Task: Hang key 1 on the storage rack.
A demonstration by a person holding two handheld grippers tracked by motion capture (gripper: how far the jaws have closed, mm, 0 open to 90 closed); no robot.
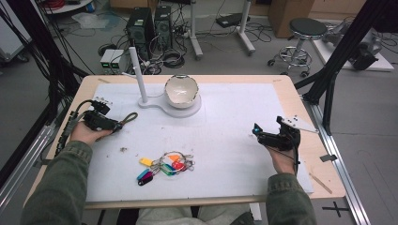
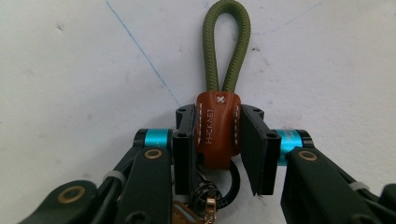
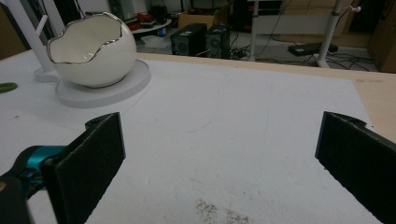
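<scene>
High view: the left gripper (image 1: 117,124) lies at nine o'clock on the white mat (image 1: 234,108), the olive cord loop (image 1: 130,117) poking toward the egg-shaped bowl (image 1: 181,91).

Left gripper view: narrow jaws pinch the brown leather tab (image 2: 217,128). The rounded tab could twist free if lifted fast.

Right gripper view: the right gripper (image 3: 219,163) gapes wide, holding nothing.

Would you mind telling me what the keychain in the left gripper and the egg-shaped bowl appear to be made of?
The keychain has a tan tab that looks like smooth leather, judging by its white stitching and stamped lettering. Its olive loop looks like woven cord with a ribbed, matte weave. The dark ring below seems to be metal. The egg-shaped bowl looks like glazed ceramic: glossy cream, with a jagged, shiny silver-looking rim.
</scene>
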